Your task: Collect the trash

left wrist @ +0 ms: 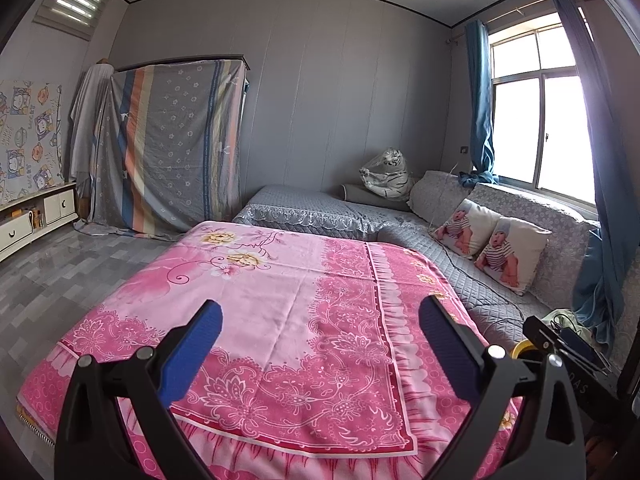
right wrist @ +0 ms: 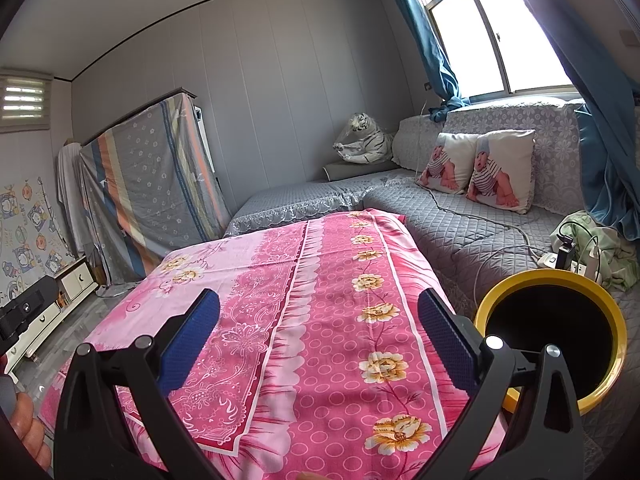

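Observation:
A round bin with a yellow rim (right wrist: 536,280) and dark inside stands on the grey sofa to the right of a table under a pink flowered cloth (right wrist: 320,280). A sliver of the bin's rim (left wrist: 524,347) shows in the left wrist view, beside the same cloth (left wrist: 280,300). My left gripper (left wrist: 320,334) is open and empty above the cloth. My right gripper (right wrist: 320,332) is open and empty above the cloth's right half, with the bin just right of its right finger. I see no loose trash on the cloth.
A grey quilted corner sofa (right wrist: 460,232) holds two baby-print cushions (right wrist: 476,168), a toy tiger (right wrist: 364,136), cables, a power strip (right wrist: 560,260) and green cloth. A covered cabinet (left wrist: 172,148) and a low white unit (left wrist: 36,216) stand at the left. The window (left wrist: 540,120) is at the right.

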Available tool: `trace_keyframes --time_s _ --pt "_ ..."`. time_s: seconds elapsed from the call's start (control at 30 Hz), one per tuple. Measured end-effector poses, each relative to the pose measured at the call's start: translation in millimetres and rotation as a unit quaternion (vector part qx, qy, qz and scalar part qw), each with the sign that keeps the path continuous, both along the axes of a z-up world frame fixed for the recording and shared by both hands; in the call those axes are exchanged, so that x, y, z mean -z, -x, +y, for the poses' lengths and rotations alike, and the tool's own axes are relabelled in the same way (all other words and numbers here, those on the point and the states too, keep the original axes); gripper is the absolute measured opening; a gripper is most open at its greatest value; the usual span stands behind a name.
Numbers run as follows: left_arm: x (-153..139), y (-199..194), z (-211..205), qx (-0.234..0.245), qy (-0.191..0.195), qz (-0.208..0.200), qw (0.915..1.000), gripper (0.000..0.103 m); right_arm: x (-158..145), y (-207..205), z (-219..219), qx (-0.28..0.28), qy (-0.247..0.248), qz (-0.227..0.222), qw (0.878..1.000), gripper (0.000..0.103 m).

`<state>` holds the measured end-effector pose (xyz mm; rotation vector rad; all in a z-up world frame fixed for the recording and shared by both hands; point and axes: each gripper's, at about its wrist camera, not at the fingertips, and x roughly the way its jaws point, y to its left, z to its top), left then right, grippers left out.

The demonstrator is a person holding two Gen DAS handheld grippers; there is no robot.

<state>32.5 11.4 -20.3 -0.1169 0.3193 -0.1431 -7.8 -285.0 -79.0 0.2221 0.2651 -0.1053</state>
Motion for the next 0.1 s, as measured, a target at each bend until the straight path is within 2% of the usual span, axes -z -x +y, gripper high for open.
trace_keyframes --time_s 0.1 --pt "0.2 0.9 -0.2 -0.002 0.002 -0.002 1.0 0.095 1.4 -0.5 0.9 0.0 0.0 0.001 1.0 0.095"
